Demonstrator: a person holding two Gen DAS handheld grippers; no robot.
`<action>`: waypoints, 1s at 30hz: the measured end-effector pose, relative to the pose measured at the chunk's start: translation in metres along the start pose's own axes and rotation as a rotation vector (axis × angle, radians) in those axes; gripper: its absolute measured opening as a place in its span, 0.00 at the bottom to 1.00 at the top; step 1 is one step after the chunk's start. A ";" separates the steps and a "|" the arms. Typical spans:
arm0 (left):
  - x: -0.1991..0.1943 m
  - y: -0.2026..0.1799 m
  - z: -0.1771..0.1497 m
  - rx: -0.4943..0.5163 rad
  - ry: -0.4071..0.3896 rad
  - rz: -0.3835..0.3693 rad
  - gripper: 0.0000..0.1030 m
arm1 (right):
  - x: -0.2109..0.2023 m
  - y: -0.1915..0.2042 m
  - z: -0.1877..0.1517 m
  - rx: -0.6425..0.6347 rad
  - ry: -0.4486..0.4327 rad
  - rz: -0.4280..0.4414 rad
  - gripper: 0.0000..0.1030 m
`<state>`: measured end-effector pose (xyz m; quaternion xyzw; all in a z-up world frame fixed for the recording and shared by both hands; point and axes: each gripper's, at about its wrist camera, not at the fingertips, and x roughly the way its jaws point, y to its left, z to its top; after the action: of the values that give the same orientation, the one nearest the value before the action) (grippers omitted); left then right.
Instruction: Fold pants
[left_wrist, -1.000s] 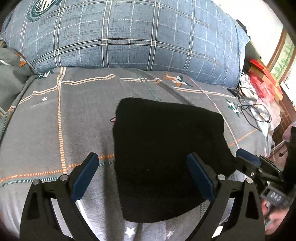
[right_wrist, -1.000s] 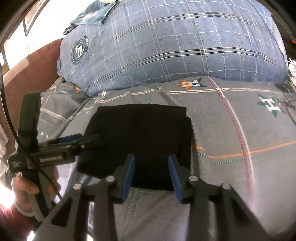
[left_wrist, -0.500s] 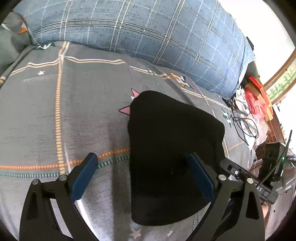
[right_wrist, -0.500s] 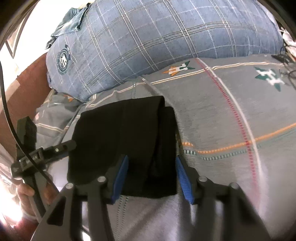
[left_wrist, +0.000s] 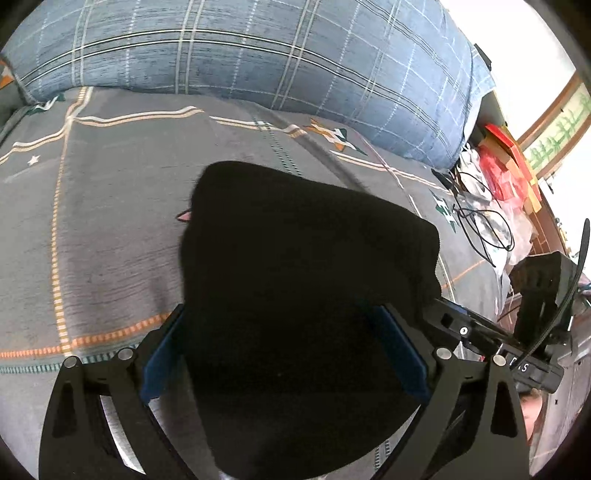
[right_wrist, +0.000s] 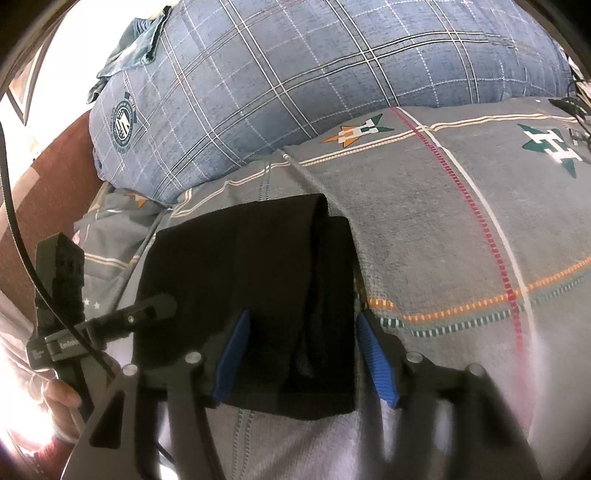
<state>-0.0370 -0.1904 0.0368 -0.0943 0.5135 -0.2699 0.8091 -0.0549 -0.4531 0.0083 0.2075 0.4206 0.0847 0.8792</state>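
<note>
The black pants (left_wrist: 295, 295) lie folded into a compact rectangle on the grey patterned bedspread (left_wrist: 92, 240). My left gripper (left_wrist: 284, 350) is open, its blue pads straddling the near part of the bundle. In the right wrist view the pants (right_wrist: 251, 288) show stacked folded layers on their right side. My right gripper (right_wrist: 303, 358) is open, its pads on either side of the bundle's near right part. The left gripper also shows in the right wrist view (right_wrist: 122, 321), at the pants' left edge. The right gripper shows in the left wrist view (left_wrist: 480, 336), at the pants' right edge.
A large blue plaid pillow (left_wrist: 258, 55) lies across the back of the bed, also in the right wrist view (right_wrist: 332, 74). Cables (left_wrist: 484, 229), plastic bags and red boxes (left_wrist: 506, 158) sit past the bed's right edge. A brown headboard (right_wrist: 62, 155) stands at the left.
Both grippers have moved forward over the pants. The right gripper has opened wider around the bundle's right side; the left gripper's pads now flank the cloth.
</note>
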 end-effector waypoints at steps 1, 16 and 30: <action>0.002 -0.002 0.001 0.006 0.001 0.001 0.96 | 0.001 0.000 0.000 0.001 0.001 0.003 0.61; -0.014 -0.008 0.001 0.069 -0.065 0.021 0.54 | -0.014 0.012 -0.003 -0.022 -0.042 0.020 0.32; -0.081 0.024 0.051 0.049 -0.212 0.068 0.48 | -0.027 0.093 0.049 -0.185 -0.135 0.093 0.30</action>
<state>-0.0104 -0.1338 0.1130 -0.0852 0.4212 -0.2432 0.8696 -0.0319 -0.3926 0.0956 0.1498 0.3409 0.1499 0.9159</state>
